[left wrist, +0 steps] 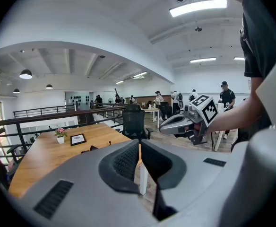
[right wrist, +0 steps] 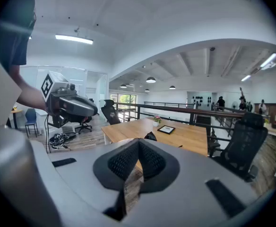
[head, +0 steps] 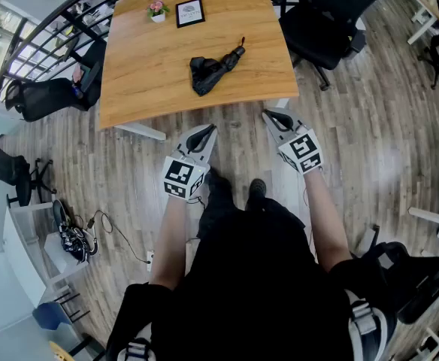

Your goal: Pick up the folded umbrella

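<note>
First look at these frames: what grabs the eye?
A black folded umbrella lies near the middle of the wooden table, with a framed picture and small flower pot at the far edge. The left gripper and right gripper hang over the floor short of the table's near edge, both shut and empty.

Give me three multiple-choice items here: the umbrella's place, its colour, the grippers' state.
1. Where does the folded umbrella lie? A on the floor; B on the wooden table; C on a chair.
2. Its colour? A black; B red; C yellow.
3. The left gripper and right gripper are? A both shut, empty; B both open; C left shut on the umbrella.
B: it rests on the tabletop. A: its fabric is black. A: each gripper view shows jaws together, nothing between.
</note>
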